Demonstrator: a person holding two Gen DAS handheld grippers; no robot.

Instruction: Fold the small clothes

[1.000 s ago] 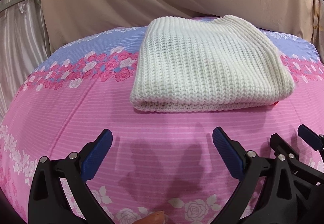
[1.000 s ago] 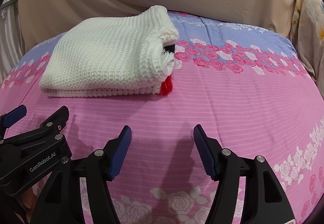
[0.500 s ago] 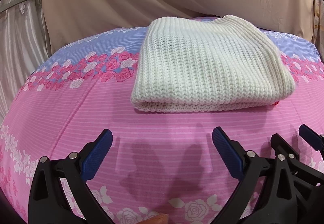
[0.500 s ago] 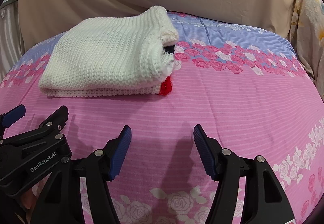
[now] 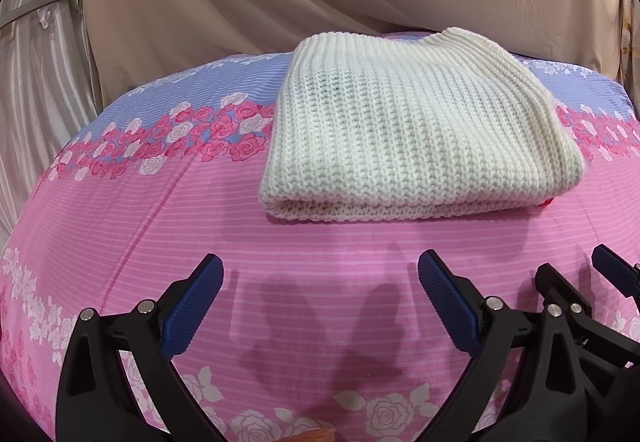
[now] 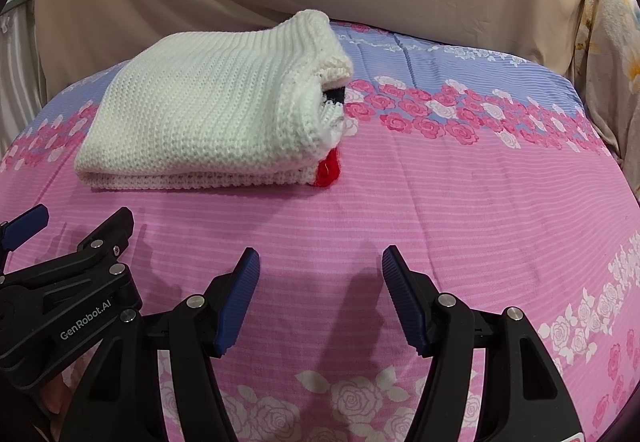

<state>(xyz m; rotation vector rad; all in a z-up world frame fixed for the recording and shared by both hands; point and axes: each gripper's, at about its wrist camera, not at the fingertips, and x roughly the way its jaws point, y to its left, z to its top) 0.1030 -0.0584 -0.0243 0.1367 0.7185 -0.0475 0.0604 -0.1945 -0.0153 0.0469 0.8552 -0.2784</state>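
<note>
Knitwear, a folded white sweater, lay on the pink floral bedsheet ahead of the left gripper and right gripper, both spread apart and holding nothing.

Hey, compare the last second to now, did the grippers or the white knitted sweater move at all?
Nothing visibly changed. The folded white knitted sweater lies in the same spot on the pink floral bedsheet, and the left gripper and right gripper stay open, short of it, holding nothing.
</note>
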